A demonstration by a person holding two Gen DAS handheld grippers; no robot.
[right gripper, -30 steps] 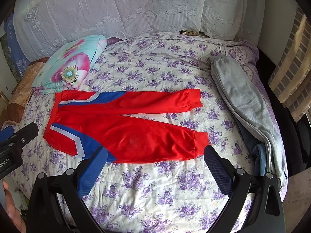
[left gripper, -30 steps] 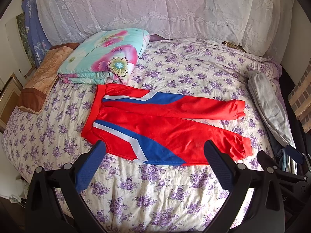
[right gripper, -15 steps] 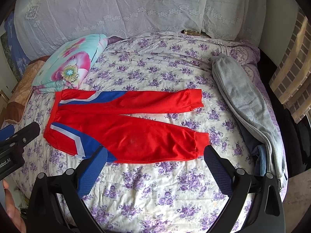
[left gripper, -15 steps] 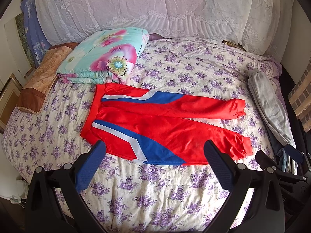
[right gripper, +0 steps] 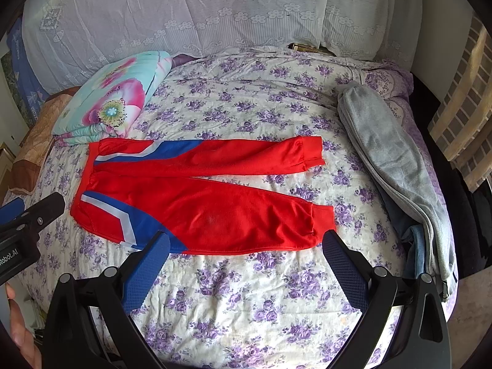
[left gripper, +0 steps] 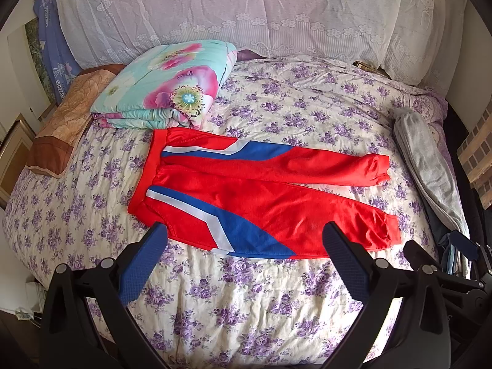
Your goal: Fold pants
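Observation:
Red pants (left gripper: 264, 193) with blue and white stripes lie flat on the flowered bed (left gripper: 246, 301), waistband to the left, both legs stretched to the right. The same pants (right gripper: 215, 203) show in the right wrist view. My left gripper (left gripper: 244, 240) hangs open above the near edge of the lower leg, by the waist end. My right gripper (right gripper: 246, 246) is open too, hovering over the near hem of the lower leg towards the cuff. Neither holds anything. The left gripper's body (right gripper: 27, 227) shows at the left edge of the right wrist view.
A folded floral quilt (left gripper: 166, 86) lies beyond the waistband at the back left, beside a brown cushion (left gripper: 64, 113). Grey clothing (right gripper: 396, 172) runs along the bed's right edge. A lace-covered headboard (left gripper: 246, 15) stands behind. A hand (right gripper: 18, 326) shows at lower left.
Both grippers have drifted slightly; the pants sit a touch lower in the right wrist view. Nothing was grasped and the pants have not moved.

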